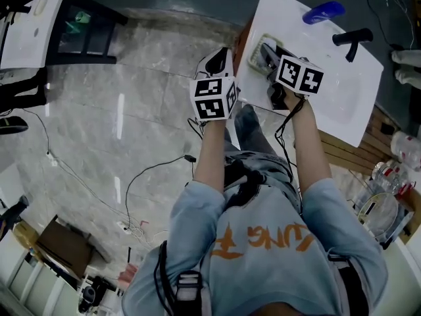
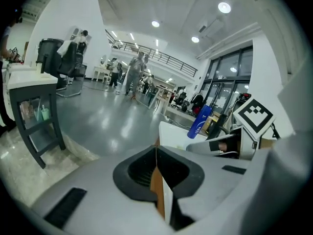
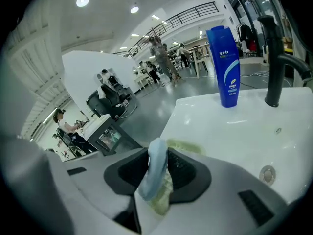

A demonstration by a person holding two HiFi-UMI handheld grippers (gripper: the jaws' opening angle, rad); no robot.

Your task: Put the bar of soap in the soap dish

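Pinching pale blue bar of soap (image 3: 156, 155) in right tongs (image 3: 159, 173), close by green soap dish (image 3: 188, 147) at near corner of white worktop (image 3: 234, 131). Left tongs (image 2: 156, 173) pressed together, empty, alongside. Farther back, blue bottle (image 3: 224, 65) and black tap (image 3: 274, 58) upright.

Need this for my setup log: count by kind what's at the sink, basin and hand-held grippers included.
Sink: 1
Faucet: 1
Blue bottle: 1
Soap dish: 1
Bar of soap: 1
Hand-held grippers: 2 (left hand-held gripper, right hand-held gripper)
Total: 7
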